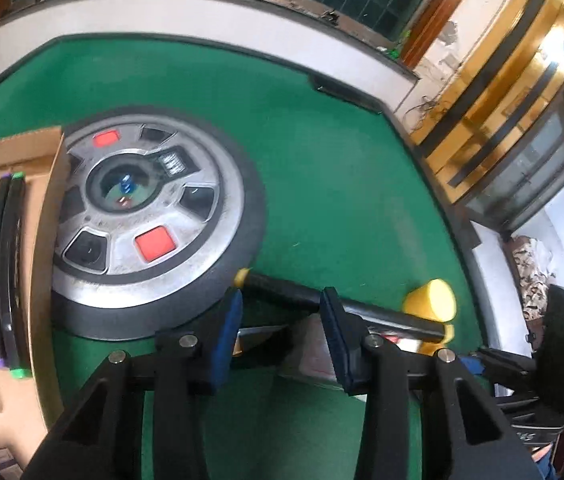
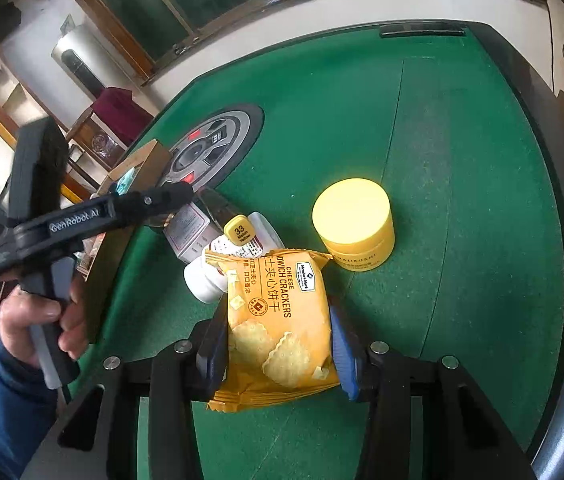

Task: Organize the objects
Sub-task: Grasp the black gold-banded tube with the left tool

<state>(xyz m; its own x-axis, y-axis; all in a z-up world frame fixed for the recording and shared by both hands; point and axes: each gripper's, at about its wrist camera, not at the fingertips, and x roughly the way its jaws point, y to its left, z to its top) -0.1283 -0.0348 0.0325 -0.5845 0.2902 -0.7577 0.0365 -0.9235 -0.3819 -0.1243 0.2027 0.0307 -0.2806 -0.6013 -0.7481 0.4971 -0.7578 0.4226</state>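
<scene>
My right gripper [image 2: 278, 344] is shut on an orange cheese cracker packet [image 2: 274, 320], held just above the green table. Ahead of it lie a black marker with a yellow cap [image 2: 238, 232], a white bottle [image 2: 206, 280] and a small box [image 2: 190, 232], with a yellow jar [image 2: 354, 224] to the right. My left gripper [image 1: 278, 312] has its blue pads on either side of the black marker [image 1: 346, 308], jaws apart and not pinching it. The yellow jar [image 1: 430, 296] sits just beyond it. A cardboard box [image 1: 22, 240] on the left holds two markers [image 1: 6, 272] and packets.
A round silver and black console [image 1: 150, 220] with red buttons sits in the middle of the green table [image 1: 322, 160]. The raised dark table rim [image 2: 554, 200] runs along the right. The left gripper and the hand holding it [image 2: 42, 300] show in the right wrist view.
</scene>
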